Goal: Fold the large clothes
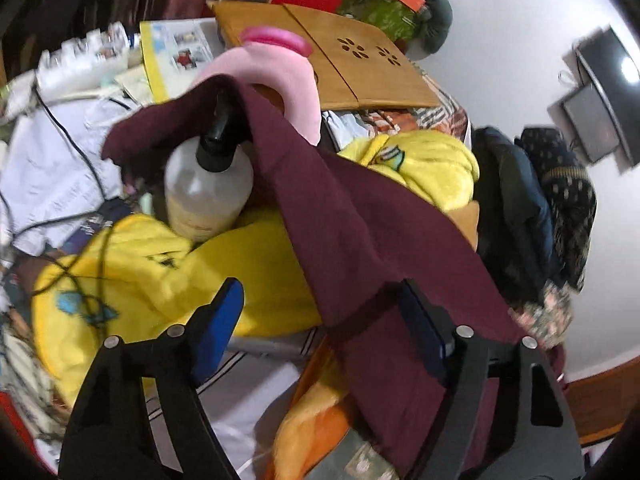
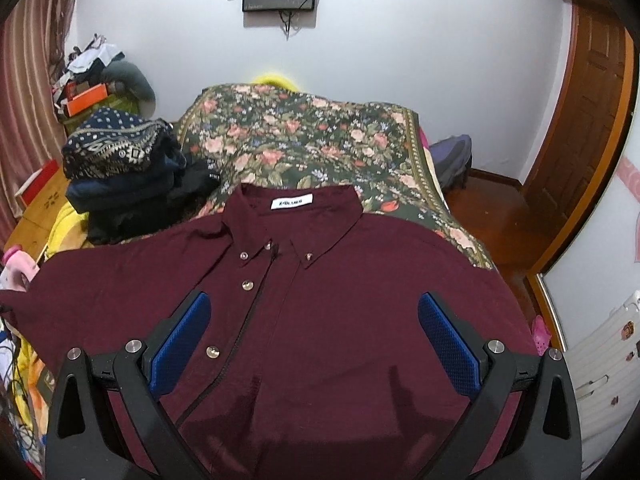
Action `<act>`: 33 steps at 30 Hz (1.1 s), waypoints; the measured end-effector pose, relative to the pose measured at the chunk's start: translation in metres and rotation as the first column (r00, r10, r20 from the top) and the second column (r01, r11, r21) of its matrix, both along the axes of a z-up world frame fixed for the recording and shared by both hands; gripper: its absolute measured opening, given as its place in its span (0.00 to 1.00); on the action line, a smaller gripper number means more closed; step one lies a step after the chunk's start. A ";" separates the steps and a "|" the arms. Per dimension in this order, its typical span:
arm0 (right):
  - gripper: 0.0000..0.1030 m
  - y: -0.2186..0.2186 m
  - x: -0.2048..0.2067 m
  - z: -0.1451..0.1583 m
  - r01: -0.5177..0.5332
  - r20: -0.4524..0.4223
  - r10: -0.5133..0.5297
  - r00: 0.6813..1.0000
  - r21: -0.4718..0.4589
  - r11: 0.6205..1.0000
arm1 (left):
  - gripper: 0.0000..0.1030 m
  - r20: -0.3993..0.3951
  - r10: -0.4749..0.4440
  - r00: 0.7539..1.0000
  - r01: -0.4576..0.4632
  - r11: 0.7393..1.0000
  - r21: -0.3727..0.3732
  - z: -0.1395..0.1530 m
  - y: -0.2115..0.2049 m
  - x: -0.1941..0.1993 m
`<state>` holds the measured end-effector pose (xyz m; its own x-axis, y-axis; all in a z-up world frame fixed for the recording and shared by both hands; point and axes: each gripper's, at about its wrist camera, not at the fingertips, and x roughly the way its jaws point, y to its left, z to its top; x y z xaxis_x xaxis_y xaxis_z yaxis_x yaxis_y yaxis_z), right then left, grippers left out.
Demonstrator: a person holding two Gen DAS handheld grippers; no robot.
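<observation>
A maroon button-up shirt (image 2: 360, 288) lies front-up on the bed, its collar and white label toward the far wall. My right gripper (image 2: 316, 332) hovers over its chest, jaws wide open, with the button placket below and between the blue pads (image 2: 184, 336). In the left wrist view one maroon sleeve (image 1: 352, 220) drapes off the bed's side over a bottle and clutter. My left gripper (image 1: 320, 316) is open around the sleeve's lower part. The cloth lies against the right finger (image 1: 420, 332), and the left pad (image 1: 224, 320) stands clear of it.
A white pump bottle (image 1: 208, 188), a yellow plush blanket (image 1: 160, 276), a pink neck pillow (image 1: 276, 76) and a wooden lap table (image 1: 360, 68) crowd the bed's left side. Folded dark clothes (image 2: 120, 168) are stacked on the floral bedspread (image 2: 304, 144). A wooden door (image 2: 584, 140) stands at right.
</observation>
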<state>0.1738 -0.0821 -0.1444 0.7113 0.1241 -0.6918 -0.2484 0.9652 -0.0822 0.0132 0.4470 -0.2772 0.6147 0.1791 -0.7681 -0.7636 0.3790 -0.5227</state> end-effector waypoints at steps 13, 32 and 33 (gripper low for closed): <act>1.00 -0.008 0.005 0.000 0.013 -0.015 -0.013 1.000 0.017 1.000 | 0.11 -0.032 0.055 0.998 -0.052 0.994 0.092 0.011 0.045 0.029; 1.00 -0.048 0.000 0.012 0.036 0.016 -0.039 0.999 0.136 0.990 | 0.05 0.101 -0.342 0.934 0.201 0.738 0.644 0.217 -0.119 0.110; 1.00 -0.051 0.000 0.012 0.037 0.016 -0.039 0.999 0.144 0.989 | 0.05 0.097 -0.379 0.920 0.226 0.716 0.660 0.221 -0.134 0.115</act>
